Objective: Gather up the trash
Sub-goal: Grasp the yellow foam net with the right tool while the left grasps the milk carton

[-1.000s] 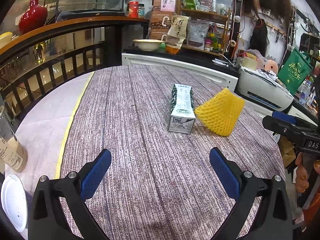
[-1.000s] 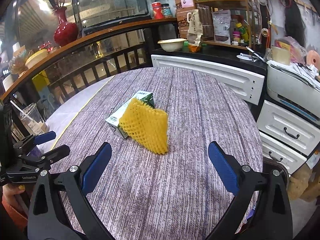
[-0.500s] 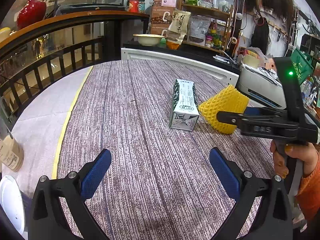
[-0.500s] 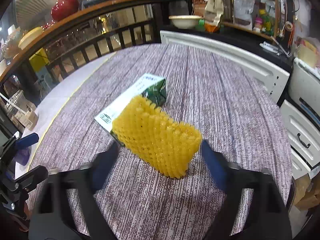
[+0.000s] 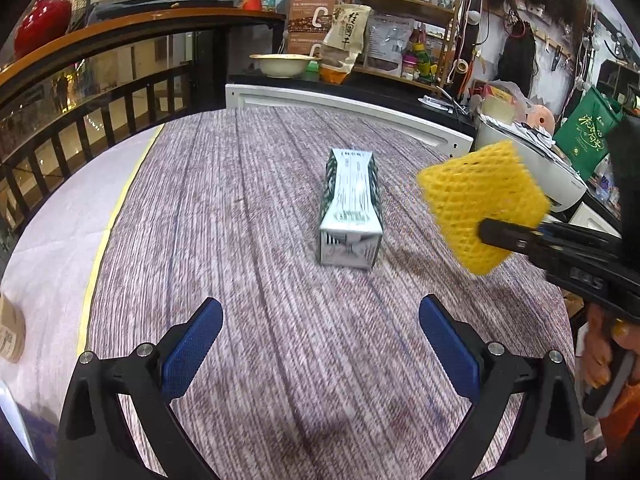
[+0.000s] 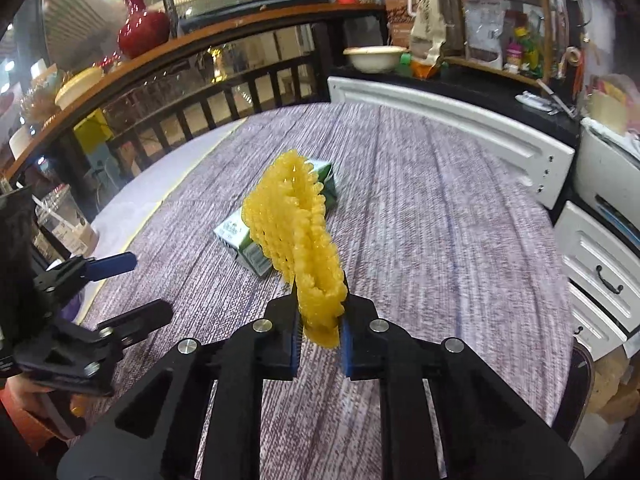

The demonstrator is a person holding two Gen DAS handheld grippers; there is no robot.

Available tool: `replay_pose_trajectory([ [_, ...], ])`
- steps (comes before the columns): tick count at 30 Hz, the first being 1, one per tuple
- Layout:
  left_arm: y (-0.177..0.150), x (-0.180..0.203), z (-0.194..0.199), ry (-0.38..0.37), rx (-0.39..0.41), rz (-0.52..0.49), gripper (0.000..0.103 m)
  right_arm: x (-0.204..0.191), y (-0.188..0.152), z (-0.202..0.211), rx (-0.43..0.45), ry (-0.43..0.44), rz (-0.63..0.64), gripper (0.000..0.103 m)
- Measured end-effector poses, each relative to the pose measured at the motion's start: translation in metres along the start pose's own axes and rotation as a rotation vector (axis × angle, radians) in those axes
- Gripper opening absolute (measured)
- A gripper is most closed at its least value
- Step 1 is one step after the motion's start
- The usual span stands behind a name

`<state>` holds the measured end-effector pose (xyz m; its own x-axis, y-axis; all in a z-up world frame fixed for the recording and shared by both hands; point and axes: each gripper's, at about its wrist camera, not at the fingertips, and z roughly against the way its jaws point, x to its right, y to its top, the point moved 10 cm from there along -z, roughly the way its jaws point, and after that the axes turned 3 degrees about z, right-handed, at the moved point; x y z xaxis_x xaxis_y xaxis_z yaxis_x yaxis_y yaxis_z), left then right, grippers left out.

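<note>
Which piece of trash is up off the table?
The yellow foam net: the right gripper pinches it in the air. The carton lies flat on the table.

We saw a round table (image 5: 248,208) with a streaked purple-grey woven covering, its edge curving away beyond our open left claw (image 5: 320,344). One thing lay directly on it: a green-and-white carton (image 5: 350,208) on its side, straight ahead of that claw's fingertips and well apart from them, one end facing us. From the right claw (image 6: 320,344) the carton (image 6: 244,240) lay ahead and slightly left, partly hidden. Toward the left rim the covering gave way to a pale strip (image 5: 52,248) edged with a yellow line
</note>
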<state>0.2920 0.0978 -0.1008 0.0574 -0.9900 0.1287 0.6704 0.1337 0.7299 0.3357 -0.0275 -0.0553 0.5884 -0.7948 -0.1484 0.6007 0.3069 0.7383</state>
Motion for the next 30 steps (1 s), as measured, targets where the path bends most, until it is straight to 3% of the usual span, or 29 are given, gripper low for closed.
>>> replay_pose_trajectory([
  [10,0.030,0.020,-0.034,0.001,-0.029,-0.048,0.097,0.021,-0.011,0.036,0.032,-0.014,-0.065,0.016],
  [21,0.044,0.034,-0.085,-0.016,-0.226,-0.094,0.088,0.040,-0.031,0.044,0.013,-0.023,-0.111,0.016],
  [26,0.040,0.034,-0.106,-0.016,-0.316,-0.084,0.078,0.047,-0.037,0.046,0.010,-0.028,-0.131,0.016],
  [30,0.037,0.036,-0.116,0.008,-0.344,-0.101,0.071,0.053,-0.039,0.048,0.010,-0.032,-0.145,0.016],
])
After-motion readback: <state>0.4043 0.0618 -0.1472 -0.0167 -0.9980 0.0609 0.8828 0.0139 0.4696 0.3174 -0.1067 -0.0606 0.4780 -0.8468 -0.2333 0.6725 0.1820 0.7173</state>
